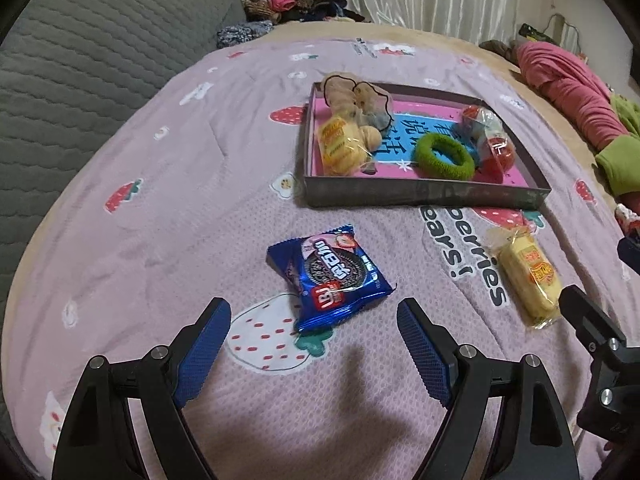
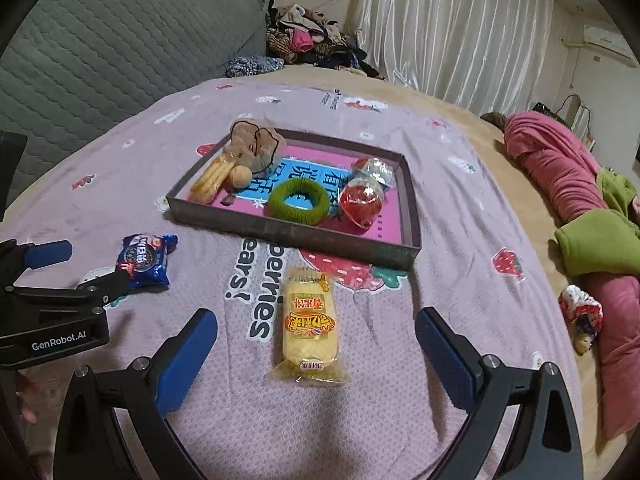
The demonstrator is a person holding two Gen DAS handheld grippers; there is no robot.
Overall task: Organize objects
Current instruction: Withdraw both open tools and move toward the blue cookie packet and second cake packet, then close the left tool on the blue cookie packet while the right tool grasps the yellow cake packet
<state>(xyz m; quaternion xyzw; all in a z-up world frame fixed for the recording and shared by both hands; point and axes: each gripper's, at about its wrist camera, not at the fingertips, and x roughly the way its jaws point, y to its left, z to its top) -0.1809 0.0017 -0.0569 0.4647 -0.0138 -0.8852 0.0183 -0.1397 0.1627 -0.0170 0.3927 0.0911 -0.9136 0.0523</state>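
Left wrist view
Left gripper: the left gripper [image 1: 314, 312], black with blue ribbed pads, hangs over the bed with its claw spread wide and nothing between the fingers.
Blue packet: a blue foil packet of chocolate sandwich cookies [image 1: 330, 276] lies flat on the pink strawberry-print bedspread [image 1: 160, 208], just in front of the open claw, not touched by it.
Yellow cake: a yellow cake bar in clear wrapper [image 1: 526, 276] lies to the right on the bedspread, near a black part of the other gripper at the picture's right edge.
Tray: a shallow dark cardboard tray with pink and blue bottom [image 1: 424, 196] stands farther back; inside are a fuzzy green hair ring [image 1: 444, 158], a second yellow wrapped cake [image 1: 340, 146] at the left, and a red sweet in clear plastic [image 1: 498, 150] at the right.

Right wrist view
Right gripper: the right gripper [image 2: 316, 330] also has its claw spread wide, empty.
Yellow cake: the yellow cake bar [image 2: 308, 324] lies lengthwise on the bedspread between the two open fingers, but the pads stand clear of it on both sides.
Blue packet: the cookie packet [image 2: 146, 260] is at the left, beside the left gripper [image 2: 80, 264].
Tray: the tray [image 2: 296, 236] is just behind the cake bar, and the green ring [image 2: 298, 202] rests in its middle.
Background: a grey quilted headboard [image 2: 100, 52] and white curtains [image 2: 452, 28].
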